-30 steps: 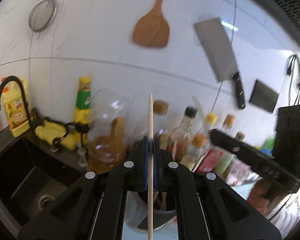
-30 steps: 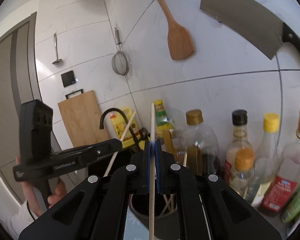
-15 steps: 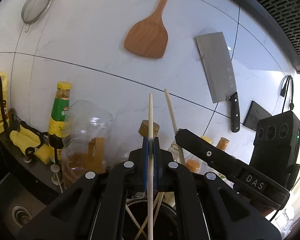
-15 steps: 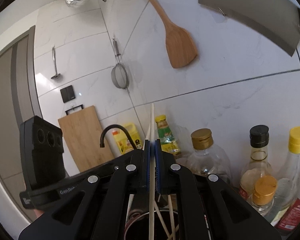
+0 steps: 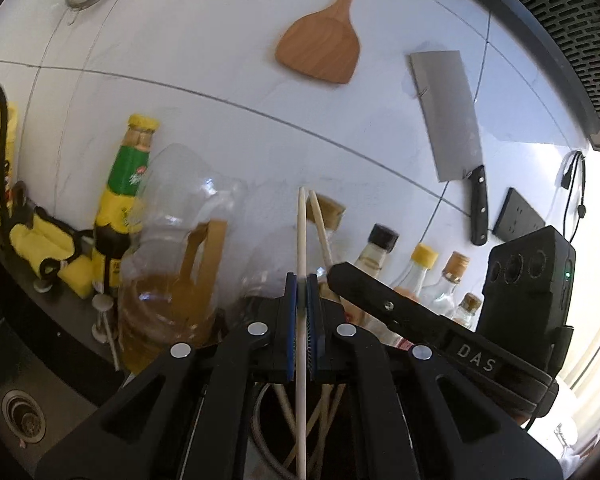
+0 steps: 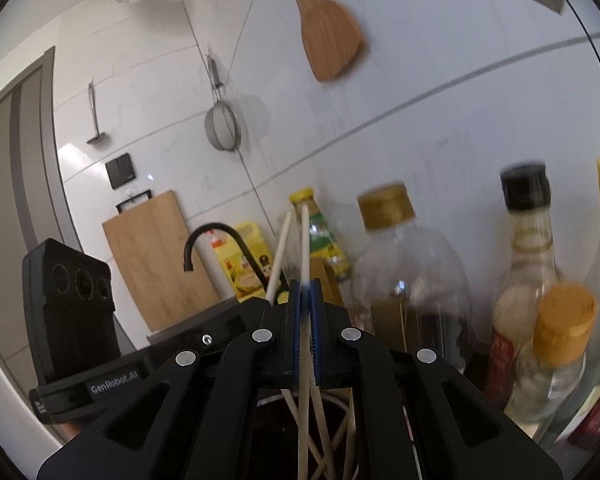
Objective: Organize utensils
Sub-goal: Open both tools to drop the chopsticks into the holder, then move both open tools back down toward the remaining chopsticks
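My left gripper (image 5: 301, 280) is shut on a pale chopstick (image 5: 301, 232) held upright, its lower end inside a dark round utensil holder (image 5: 268, 436) with several chopsticks in it. My right gripper (image 6: 305, 286) is shut on another pale chopstick (image 6: 305, 240), also upright over the same holder (image 6: 340, 404). The two grippers are side by side: the right one (image 5: 420, 320) shows in the left wrist view with its chopstick (image 5: 320, 228), and the left one (image 6: 160, 356) shows in the right wrist view with its chopstick (image 6: 278, 260).
Oil and sauce bottles (image 6: 400, 280) crowd the counter right behind the holder. A sink (image 5: 20, 412) with a black faucet (image 6: 216, 236) lies to the left. A wooden spatula (image 5: 324, 52), a cleaver (image 5: 448, 116) and a strainer (image 6: 222, 124) hang on the tiled wall.
Both grippers have come down and together over the holder. The two chopsticks now stand almost side by side with their lower ends inside it.
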### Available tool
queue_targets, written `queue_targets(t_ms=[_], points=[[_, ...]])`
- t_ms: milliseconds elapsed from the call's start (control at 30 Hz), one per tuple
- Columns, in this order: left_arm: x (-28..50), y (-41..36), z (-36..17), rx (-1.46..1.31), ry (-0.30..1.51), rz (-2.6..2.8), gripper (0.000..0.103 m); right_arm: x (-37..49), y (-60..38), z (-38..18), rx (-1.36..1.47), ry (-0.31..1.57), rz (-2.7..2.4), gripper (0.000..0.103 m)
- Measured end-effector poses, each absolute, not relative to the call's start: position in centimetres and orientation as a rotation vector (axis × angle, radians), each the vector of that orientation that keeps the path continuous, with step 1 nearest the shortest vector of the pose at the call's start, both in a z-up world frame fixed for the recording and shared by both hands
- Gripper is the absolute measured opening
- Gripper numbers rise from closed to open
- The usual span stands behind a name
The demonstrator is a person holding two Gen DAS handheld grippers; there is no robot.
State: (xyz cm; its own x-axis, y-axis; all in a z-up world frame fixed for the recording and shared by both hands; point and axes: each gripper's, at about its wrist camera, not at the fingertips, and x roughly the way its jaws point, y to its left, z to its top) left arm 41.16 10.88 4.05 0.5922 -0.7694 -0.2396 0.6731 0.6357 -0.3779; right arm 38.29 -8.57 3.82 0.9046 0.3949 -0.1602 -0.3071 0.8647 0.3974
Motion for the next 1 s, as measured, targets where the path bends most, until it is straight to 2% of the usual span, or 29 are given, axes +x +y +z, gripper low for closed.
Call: queue_targets(t_ms=[300, 567, 933, 1000], points=[[39.4, 12.5, 3.4, -0.276, 0.405, -0.839, 0.005, 36.3, -7.2, 2.1, 0.268, 0.312, 0.35, 0.005], [36.3, 11.7, 5.1, -0.123, 0.393, -0.786, 0.005, 33.8, -7.1, 2.0, 0.2, 0.349, 0.34, 0.007], [34.2, 12.2, 5.3, -0.04, 0.483, -0.734, 0.005, 30.0, -6.6, 3.1, 0.076, 0.406, 0.294, 0.008], [33.7, 12.4, 5.3, -0.017, 0.492, -0.718, 0.015, 29.5, -6.6, 3.4, 0.054, 0.411, 0.284, 0.008]])
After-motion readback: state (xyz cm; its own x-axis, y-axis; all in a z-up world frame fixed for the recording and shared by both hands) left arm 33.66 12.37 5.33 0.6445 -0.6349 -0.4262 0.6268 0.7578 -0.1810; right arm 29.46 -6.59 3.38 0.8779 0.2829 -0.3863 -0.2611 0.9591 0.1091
